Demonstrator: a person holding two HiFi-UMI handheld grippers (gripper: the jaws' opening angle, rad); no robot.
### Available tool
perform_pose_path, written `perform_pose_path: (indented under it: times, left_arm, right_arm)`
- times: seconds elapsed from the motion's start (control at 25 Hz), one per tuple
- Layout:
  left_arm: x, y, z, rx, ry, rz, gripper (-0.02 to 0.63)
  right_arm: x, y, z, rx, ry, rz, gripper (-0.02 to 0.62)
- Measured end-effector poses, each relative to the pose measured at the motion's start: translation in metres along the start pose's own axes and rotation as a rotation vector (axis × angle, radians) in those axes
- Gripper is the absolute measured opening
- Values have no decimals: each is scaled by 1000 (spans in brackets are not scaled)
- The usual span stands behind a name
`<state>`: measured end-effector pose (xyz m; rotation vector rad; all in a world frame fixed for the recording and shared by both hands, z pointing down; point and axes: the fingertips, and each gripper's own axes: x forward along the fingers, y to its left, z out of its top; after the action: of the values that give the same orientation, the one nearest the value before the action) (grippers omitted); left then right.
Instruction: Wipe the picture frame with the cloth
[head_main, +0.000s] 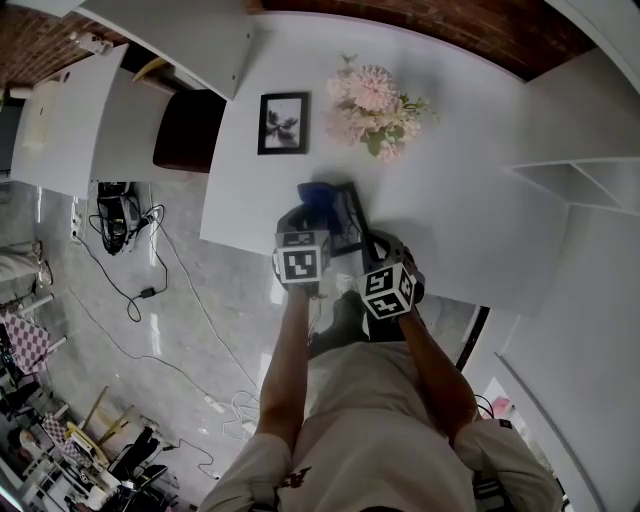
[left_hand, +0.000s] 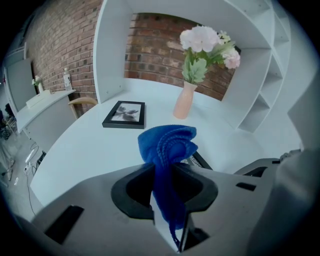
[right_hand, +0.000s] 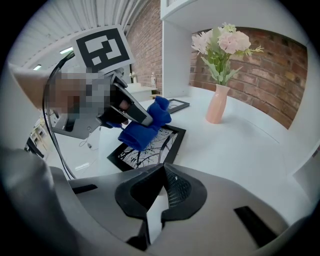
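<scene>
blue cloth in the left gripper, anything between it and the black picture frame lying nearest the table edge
Nothing visible. The blue cloth, clamped in the left gripper, hangs directly over the near black picture frame's glass. The pink flower vase and second black frame stand farther back.

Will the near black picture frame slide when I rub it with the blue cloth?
Probably: the flat black picture frame lies unheld on the smooth white table, the right gripper shut, not gripping it. It looks thin, so likely light.

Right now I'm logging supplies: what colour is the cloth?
The cloth is plain blue, best seen in the left gripper view, clamped between the jaws.
</scene>
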<state>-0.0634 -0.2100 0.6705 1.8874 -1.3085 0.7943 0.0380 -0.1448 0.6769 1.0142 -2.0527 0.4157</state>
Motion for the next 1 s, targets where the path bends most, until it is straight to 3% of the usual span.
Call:
perform_pose_path:
  times: [0.76,1.0]
  left_arm:
    - [-18,53,-17,-39,-8,100,98]
    - [-37,63,-18,-49,-47,111,98]
  right_arm:
    - [2,-2,-1,13,-4,-13,-3]
    - [4,-3,-3,10,0,-9,-3]
